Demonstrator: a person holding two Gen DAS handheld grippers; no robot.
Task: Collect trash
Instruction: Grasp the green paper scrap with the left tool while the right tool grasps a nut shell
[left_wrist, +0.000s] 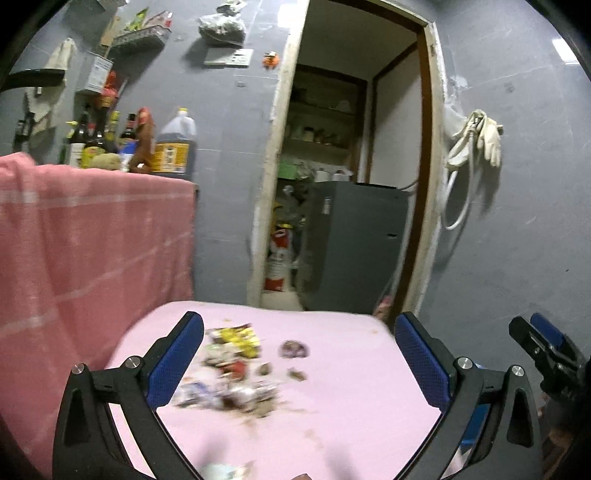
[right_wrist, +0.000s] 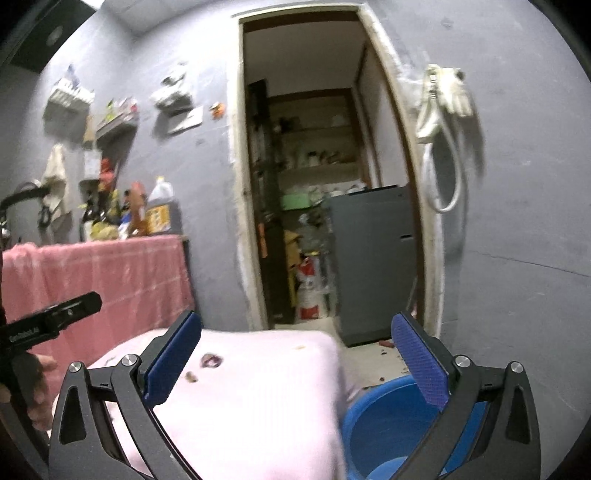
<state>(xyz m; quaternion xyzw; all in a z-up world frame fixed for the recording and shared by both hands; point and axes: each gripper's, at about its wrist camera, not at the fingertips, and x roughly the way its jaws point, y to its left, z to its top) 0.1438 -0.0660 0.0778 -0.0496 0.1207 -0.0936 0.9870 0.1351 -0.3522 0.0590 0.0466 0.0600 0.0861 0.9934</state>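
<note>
A pile of trash (left_wrist: 229, 391) lies on the pink table (left_wrist: 332, 424): a yellow wrapper (left_wrist: 236, 336), a purple scrap (left_wrist: 293, 349) and mixed brown bits. My left gripper (left_wrist: 299, 321) hovers just before the pile, open and holding nothing. The right gripper's fingers (left_wrist: 546, 347) show at the right edge of the left wrist view. My right gripper (right_wrist: 297, 319) is open and empty over the table's right corner (right_wrist: 258, 398), above a blue basin (right_wrist: 384, 417) on the floor. The purple scrap (right_wrist: 211, 361) lies near its left finger. The left gripper's finger (right_wrist: 55, 317) shows at the left.
A counter draped in a pink towel (left_wrist: 92, 240) carries bottles (left_wrist: 173, 144) on the left. An open doorway (right_wrist: 314, 166) ahead shows a grey cabinet (right_wrist: 373, 258) and shelves. Gloves (right_wrist: 450, 92) and a hose hang on the right wall. Crumbs dot the floor (right_wrist: 384, 358). A hand (right_wrist: 37, 387) shows at the left.
</note>
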